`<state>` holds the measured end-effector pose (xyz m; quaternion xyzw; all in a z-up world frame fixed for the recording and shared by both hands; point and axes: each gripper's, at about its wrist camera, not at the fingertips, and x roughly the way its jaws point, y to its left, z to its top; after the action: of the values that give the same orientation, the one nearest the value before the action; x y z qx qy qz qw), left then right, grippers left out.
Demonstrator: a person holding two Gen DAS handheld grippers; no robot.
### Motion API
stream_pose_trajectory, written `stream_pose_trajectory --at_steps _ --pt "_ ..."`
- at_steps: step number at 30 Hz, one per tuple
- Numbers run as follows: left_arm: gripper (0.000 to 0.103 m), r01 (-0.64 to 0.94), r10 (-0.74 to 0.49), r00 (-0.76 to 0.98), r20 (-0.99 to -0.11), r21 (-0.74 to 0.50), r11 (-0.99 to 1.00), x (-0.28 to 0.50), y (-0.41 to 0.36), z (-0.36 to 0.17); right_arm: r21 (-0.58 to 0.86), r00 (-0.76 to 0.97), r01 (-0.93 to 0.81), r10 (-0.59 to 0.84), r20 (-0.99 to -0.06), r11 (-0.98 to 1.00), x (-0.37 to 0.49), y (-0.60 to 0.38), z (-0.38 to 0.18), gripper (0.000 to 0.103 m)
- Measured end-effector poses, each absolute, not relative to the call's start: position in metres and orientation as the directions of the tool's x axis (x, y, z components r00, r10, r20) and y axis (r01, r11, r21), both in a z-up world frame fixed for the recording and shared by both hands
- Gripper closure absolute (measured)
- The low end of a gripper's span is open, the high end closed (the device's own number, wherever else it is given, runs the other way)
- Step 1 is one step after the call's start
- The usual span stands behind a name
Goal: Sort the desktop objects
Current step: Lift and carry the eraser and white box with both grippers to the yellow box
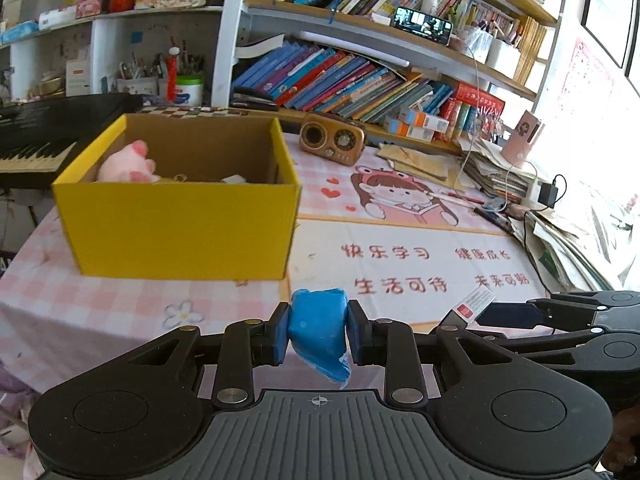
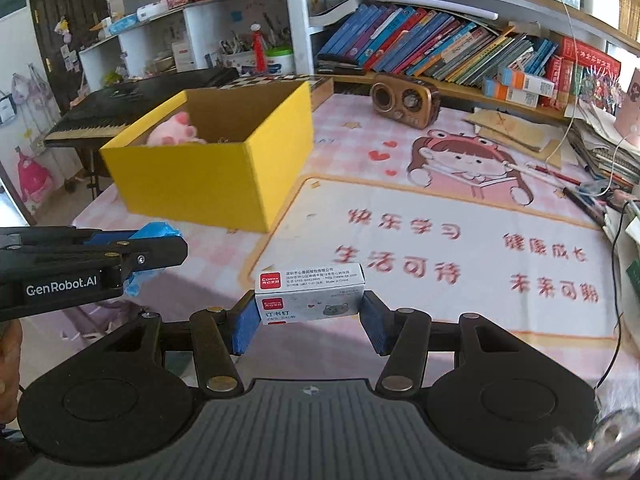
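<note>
Left gripper (image 1: 318, 330) of mine is clamped tight on a squishy blue packet (image 1: 319, 332), low centre of the left wrist view, pads pressing both its sides. Right gripper (image 2: 308, 316) has a small staple box (image 2: 310, 294) pinched between its blue pads, jaws only partly closed since the box is fairly wide; that sits at lower middle of the right wrist view. Both are held above the pink cartoon desk mat (image 2: 460, 240). Yellow cardboard box (image 1: 176, 200) stands on the mat at left of centre, open on top, with a pink plush toy (image 1: 128, 162) inside at its left end. Brown retro radio (image 1: 332, 138) sits behind it by the bookshelf
</note>
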<state>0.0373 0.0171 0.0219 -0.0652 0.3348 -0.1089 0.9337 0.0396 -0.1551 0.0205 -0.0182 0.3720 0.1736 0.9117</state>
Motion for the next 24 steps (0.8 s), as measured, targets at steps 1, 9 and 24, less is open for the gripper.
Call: stream_pose_trajectory --at_steps 1,9,24 --pt "0.075 0.158 -0.245 0.752 -0.612 -0.194 0.968 0.034 0.021 0.022 0.097 0.661 -0.334 0.306 -0.685 0.938 0.036 -0.151 0.020 0.052" --pt "0.076 0.135 -0.226 0.755 -0.615 -0.191 0.972 0.010 0.048 0.022 0.111 0.642 -0.362 0.334 -0.691 0.925 0.019 -0.121 0.019 0.052" --pt "0.076 -0.033 -0.099 0.793 -0.601 -0.203 0.979 -0.024 0.105 0.026 0.106 0.578 -0.514 0.435 -0.691 0.851 0.019 -0.061 0.023 0.052"
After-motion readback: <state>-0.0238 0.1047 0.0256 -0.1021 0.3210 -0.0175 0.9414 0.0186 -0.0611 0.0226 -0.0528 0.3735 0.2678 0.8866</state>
